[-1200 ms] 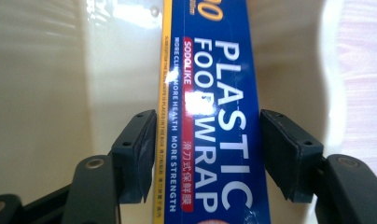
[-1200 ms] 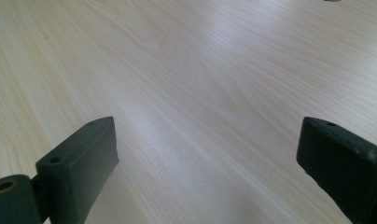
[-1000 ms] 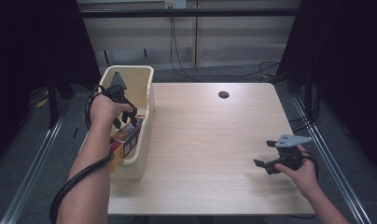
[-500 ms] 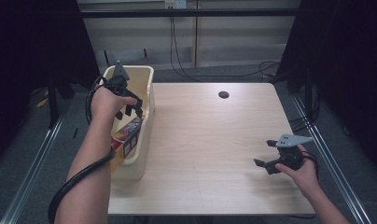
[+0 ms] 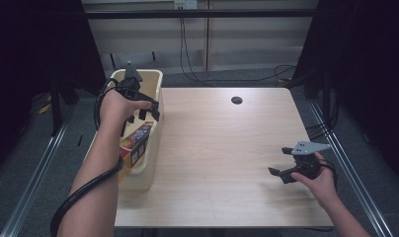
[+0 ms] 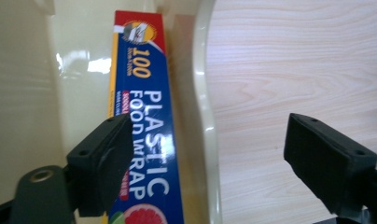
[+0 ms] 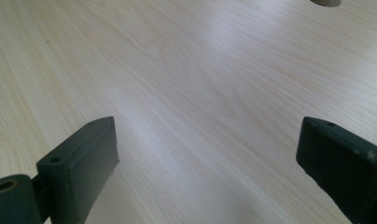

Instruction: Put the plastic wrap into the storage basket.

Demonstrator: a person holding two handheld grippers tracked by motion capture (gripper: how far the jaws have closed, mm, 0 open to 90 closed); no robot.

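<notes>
Left gripper [image 5: 147, 112] above the cream plastic bin [image 5: 153, 81], jaws just opened wide, nothing between them — blue-and-red plastic food wrap box [image 6: 144, 126] inside, against the wall. Right gripper [image 5: 281, 165] wide open over the pale wooden table [image 5: 222, 148].

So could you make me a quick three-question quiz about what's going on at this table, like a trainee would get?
1. True or false: the plastic food wrap box lies inside the cream bin.
2. Which gripper hovers above that bin: a) left gripper, b) right gripper?
3. What lies between the right gripper's jaws in its own view?

Key:
1. True; it lies along the bin's wall nearest the table.
2. a. Its jaws have just been opening, and they stand apart above the box without touching it.
3. Nothing; there is bare wood below.
</notes>
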